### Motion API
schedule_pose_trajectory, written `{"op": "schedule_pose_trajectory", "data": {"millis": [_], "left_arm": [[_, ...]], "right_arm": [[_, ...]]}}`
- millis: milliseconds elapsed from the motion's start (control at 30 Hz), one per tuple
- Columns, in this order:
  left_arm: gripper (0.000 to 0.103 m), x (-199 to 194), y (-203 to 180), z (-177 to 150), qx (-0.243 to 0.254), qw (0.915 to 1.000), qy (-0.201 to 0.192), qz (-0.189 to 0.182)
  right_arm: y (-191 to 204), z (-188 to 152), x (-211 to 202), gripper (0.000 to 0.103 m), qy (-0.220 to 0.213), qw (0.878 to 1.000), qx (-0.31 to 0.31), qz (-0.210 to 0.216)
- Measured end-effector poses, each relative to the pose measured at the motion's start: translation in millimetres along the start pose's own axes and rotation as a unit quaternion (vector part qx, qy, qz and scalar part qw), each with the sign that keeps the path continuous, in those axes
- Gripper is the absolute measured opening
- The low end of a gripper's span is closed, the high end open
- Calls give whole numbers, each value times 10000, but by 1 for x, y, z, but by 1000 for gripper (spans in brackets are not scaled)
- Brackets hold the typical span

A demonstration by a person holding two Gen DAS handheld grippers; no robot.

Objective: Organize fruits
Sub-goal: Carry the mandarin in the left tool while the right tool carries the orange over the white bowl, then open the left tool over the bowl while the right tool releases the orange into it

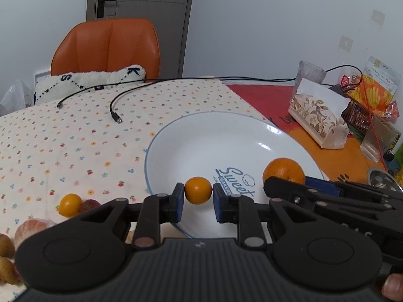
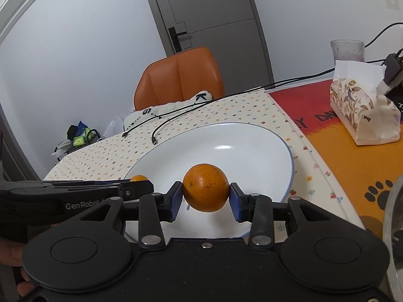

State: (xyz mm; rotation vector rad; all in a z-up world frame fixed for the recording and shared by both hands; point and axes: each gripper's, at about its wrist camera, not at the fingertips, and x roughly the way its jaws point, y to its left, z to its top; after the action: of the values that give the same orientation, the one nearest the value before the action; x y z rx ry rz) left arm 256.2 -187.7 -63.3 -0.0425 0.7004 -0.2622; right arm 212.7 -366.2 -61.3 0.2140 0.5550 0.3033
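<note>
My left gripper (image 1: 198,193) is shut on a small smooth orange fruit (image 1: 198,190), held over the near part of a white plate (image 1: 216,136) with blue lettering. My right gripper (image 2: 205,198) is shut on a larger orange (image 2: 205,187), also above the plate (image 2: 252,146). In the left wrist view the right gripper (image 1: 284,183) reaches in from the right with the orange (image 1: 284,170) at its tip. In the right wrist view the left gripper (image 2: 137,183) comes in from the left, its small fruit (image 2: 139,178) mostly hidden.
More fruit lies on the flowered cloth at the left: a small orange one (image 1: 70,204), a reddish one (image 1: 89,205), a peeled pale one (image 1: 30,227) and brown ones (image 1: 6,245). Two cable ends (image 1: 117,118), a tissue pack (image 1: 318,118), a glass (image 1: 309,73) and an orange chair (image 1: 108,45) stand beyond.
</note>
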Motion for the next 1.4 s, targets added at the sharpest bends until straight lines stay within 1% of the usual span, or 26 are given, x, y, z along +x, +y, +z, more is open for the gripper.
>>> {"op": "schedule_pose_trajectory", "data": {"millis": [167, 300, 367, 533, 667, 733, 800, 833, 933, 1000, 1100, 1133, 1200, 1300, 1400], "left_arm": [[23, 4, -3, -1, 61, 10000, 59, 23], [24, -2, -1, 1, 6, 10000, 34, 76], [25, -7, 0, 2, 0, 10000, -11, 91], [26, -25, 7, 4, -101, 9998, -135, 140], [27, -37, 13, 3, -152, 9996, -158, 191], [27, -44, 17, 2, -188, 9994, -178, 213], [27, -52, 21, 1, -238, 9992, -212, 246], [28, -56, 23, 0, -266, 9990, -231, 265], [37, -67, 30, -2, -345, 9984, -311, 336], [51, -75, 33, -4, -391, 9977, -362, 426], [63, -86, 41, -8, -509, 9964, -444, 506], [66, -90, 44, -9, -552, 9961, -456, 525], [76, -96, 48, -12, -617, 9951, -494, 588], [81, -106, 54, -16, -654, 9933, -597, 742], [83, -114, 60, -20, -690, 9920, -626, 851]], "right_arm": [[-2, -1, -1, 38, -3, 10000, 22, 12], [-4, -2, 0, 38, 24, 10000, 77, -26], [-5, -2, 0, 38, 36, 10000, 78, -46], [-6, -3, 1, 38, 33, 9999, 129, -65], [-6, -3, 1, 39, 32, 9999, 141, -75], [-4, -3, 2, 39, 47, 9999, 143, -68], [-2, -3, 2, 43, 42, 9999, 126, -80], [-1, -3, 2, 43, 27, 9999, 125, -93], [2, -3, -1, 43, 8, 9999, 125, -62], [5, -3, -5, 43, -10, 9999, 108, -55], [8, -5, -11, 43, -28, 9999, 130, -13], [10, -5, -13, 44, -25, 9999, 137, 2], [12, -8, -16, 44, -13, 9999, 132, 31], [17, -11, -21, 48, -2, 9999, 115, 42], [20, -14, -25, 50, 10, 9999, 104, 55]]}}
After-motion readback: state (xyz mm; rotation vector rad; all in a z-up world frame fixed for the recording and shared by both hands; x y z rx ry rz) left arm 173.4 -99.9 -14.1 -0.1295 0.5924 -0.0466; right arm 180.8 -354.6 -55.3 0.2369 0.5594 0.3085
